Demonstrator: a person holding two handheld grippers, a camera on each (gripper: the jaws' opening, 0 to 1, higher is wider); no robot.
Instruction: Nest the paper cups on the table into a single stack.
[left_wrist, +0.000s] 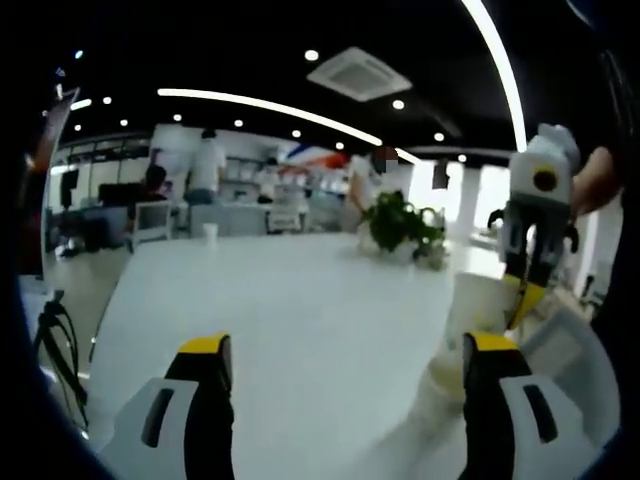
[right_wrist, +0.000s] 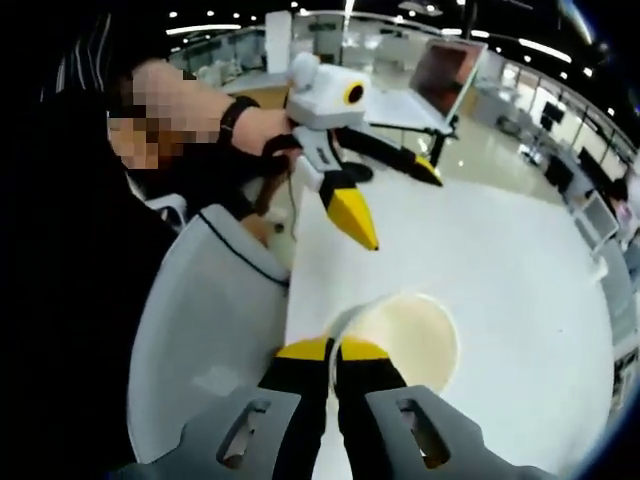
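Open-plan office: desks (left_wrist: 150, 215), monitors (right_wrist: 445, 70).

Table (left_wrist: 300, 300): smooth white top with a soft sheen, catching pale reflections of the ceiling lights. Paper cup (right_wrist: 405, 335), at 6 o'clock in the right gripper view: matt cream interior, thin rolled rim pinched in the right claw (right_wrist: 333, 350). Left claw (left_wrist: 345, 350): glossy yellow tips on matt black fingers (left_wrist: 205, 400), set in pale grey moulded plastic housings. The right claw's housing, seen at 3 o'clock in the left gripper view, looks like smooth white plastic. Chair (right_wrist: 200, 330) at 8 o'clock in the right gripper view: smooth light-grey shell, dark edge trim.
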